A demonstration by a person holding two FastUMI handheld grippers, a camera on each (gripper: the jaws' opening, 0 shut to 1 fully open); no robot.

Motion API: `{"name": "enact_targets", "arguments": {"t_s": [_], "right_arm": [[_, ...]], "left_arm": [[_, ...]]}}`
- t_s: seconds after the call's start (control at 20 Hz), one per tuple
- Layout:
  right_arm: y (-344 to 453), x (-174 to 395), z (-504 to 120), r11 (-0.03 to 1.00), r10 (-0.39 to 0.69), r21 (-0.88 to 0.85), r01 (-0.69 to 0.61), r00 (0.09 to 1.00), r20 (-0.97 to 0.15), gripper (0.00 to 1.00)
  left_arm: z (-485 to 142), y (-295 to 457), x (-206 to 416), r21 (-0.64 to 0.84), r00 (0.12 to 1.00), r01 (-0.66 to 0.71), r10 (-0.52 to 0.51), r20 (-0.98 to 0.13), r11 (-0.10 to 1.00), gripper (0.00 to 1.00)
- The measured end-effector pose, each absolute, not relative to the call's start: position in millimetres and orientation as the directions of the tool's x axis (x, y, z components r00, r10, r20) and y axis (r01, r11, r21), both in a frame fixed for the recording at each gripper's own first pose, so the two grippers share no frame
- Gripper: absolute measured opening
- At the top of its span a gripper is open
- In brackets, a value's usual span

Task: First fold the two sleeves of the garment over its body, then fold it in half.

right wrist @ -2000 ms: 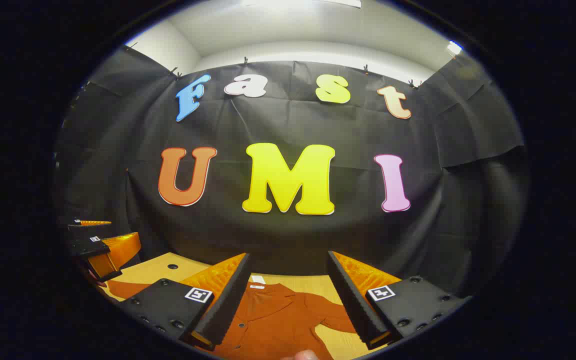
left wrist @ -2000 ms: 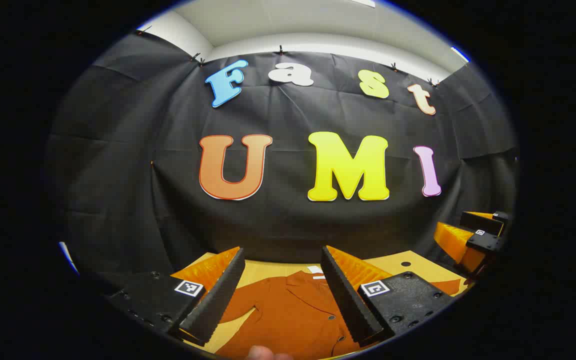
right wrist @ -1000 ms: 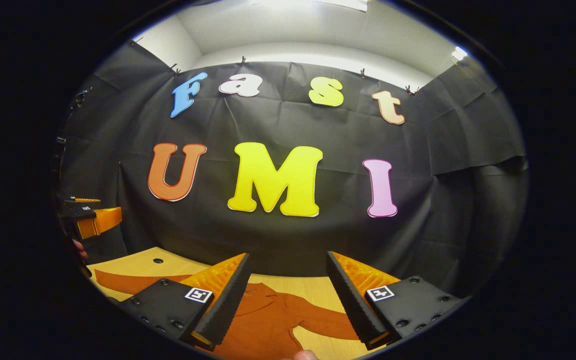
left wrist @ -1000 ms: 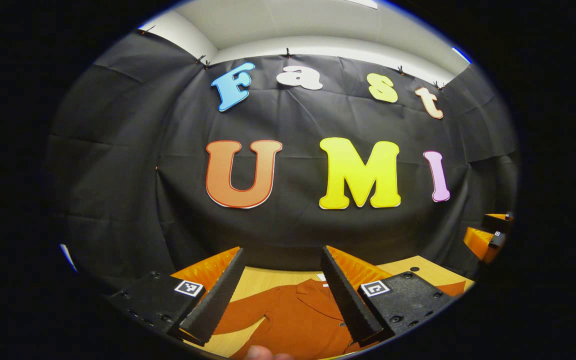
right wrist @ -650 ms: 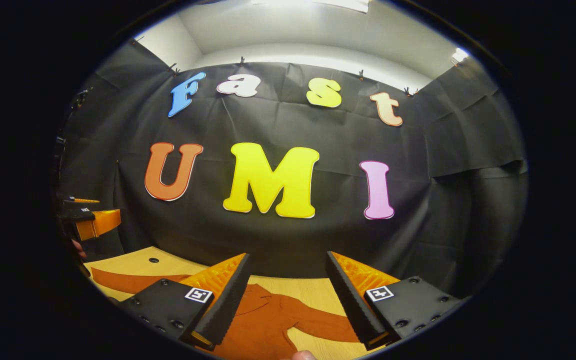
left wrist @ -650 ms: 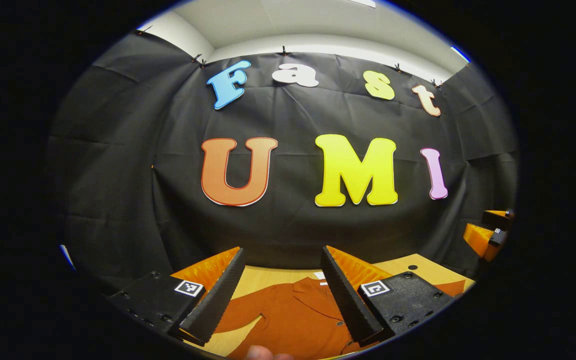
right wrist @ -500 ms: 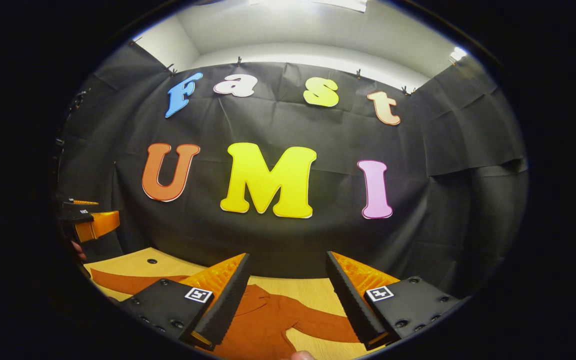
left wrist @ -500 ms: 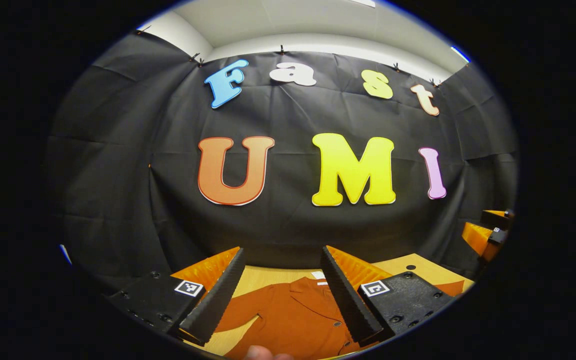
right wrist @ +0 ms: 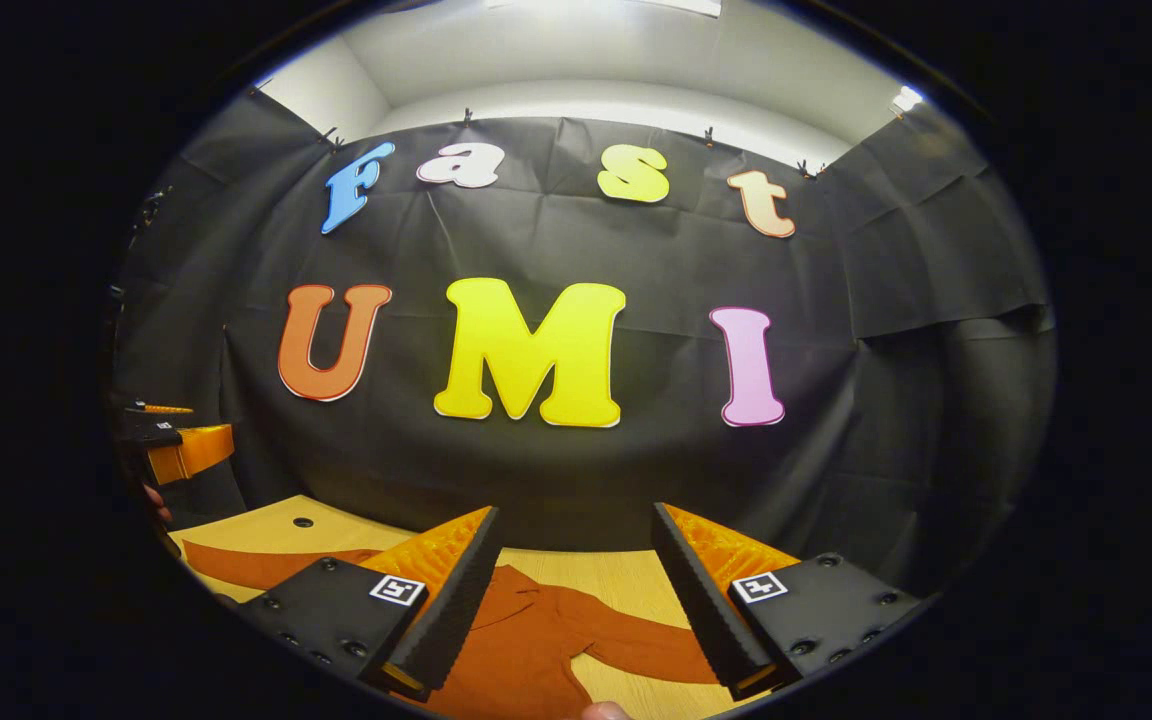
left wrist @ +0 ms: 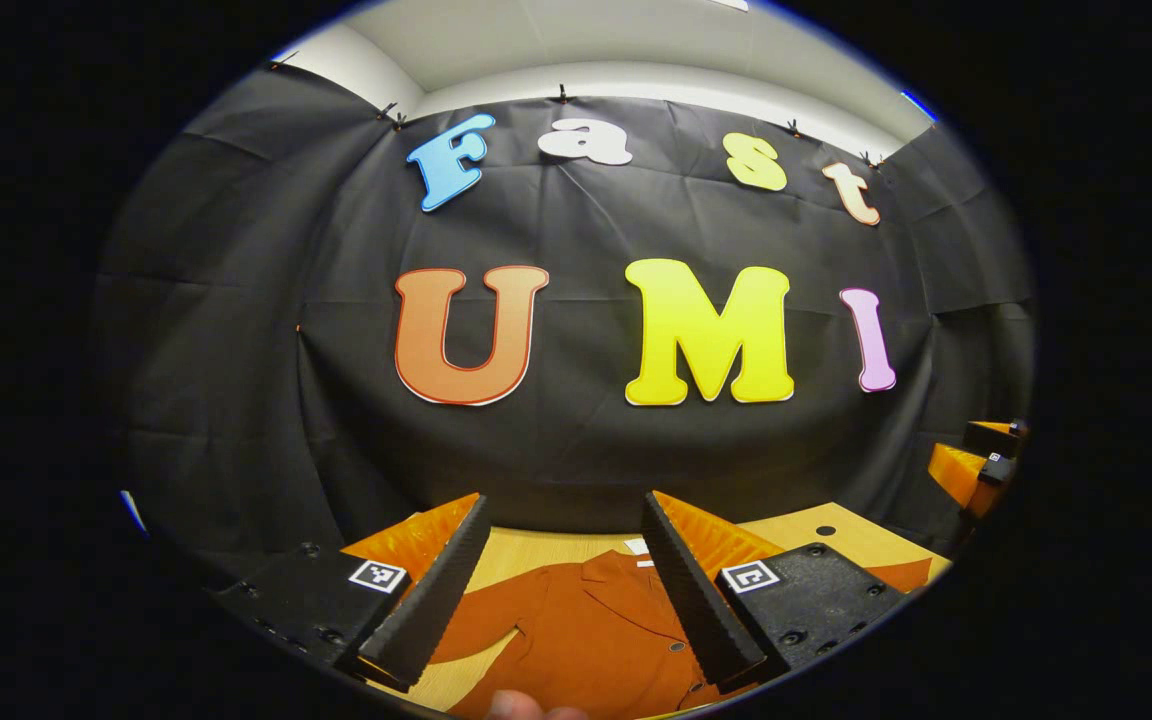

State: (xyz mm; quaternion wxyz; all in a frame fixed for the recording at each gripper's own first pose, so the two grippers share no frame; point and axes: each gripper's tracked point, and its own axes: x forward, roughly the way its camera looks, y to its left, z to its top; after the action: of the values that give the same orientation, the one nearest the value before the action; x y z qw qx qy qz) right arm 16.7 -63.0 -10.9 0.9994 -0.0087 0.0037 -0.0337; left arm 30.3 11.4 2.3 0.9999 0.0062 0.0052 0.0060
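Note:
A rust-orange buttoned garment (left wrist: 581, 630) lies flat on the wooden table (left wrist: 536, 548), collar toward the back wall. In the left gripper view my left gripper (left wrist: 566, 515) hangs open above it, nothing between its fingers. One sleeve (left wrist: 481, 620) spreads out to the left. The right gripper view shows the garment (right wrist: 526, 640) below my open right gripper (right wrist: 574, 525), with a sleeve (right wrist: 651, 648) running right and the other sleeve (right wrist: 256, 565) stretched left. The far-off right gripper (left wrist: 976, 465) shows at the left view's right edge; the left gripper (right wrist: 171, 445) shows at the right view's left edge.
Black cloth walls close the booth behind and at both sides of the table. A small dark hole (left wrist: 825, 530) marks the tabletop near the back; the same hole (right wrist: 302, 522) shows in the right gripper view. A fingertip (left wrist: 526, 708) peeks in at the bottom.
Both grippers have drifted apart sideways and wobbled a little; each sees the other farther toward its edge. The garment lies as before. Both stay open.

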Motion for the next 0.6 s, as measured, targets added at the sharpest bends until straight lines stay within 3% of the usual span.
{"name": "enact_targets", "arguments": {"t_s": [0.3,0.6], "right_arm": [[-83,19,-16,0.997,-0.075,-0.023,0.075,0.997,-0.021,0.95],[-145,14,-47,0.983,-0.183,0.002,0.184,0.979,-0.095,0.95]], "left_arm": [[-4,4,29,0.009,1.000,-0.014,0.014,-0.023,1.000,0.98],[-13,-5,32,0.014,0.999,-0.018,0.018,-0.051,1.000,0.98]]}}
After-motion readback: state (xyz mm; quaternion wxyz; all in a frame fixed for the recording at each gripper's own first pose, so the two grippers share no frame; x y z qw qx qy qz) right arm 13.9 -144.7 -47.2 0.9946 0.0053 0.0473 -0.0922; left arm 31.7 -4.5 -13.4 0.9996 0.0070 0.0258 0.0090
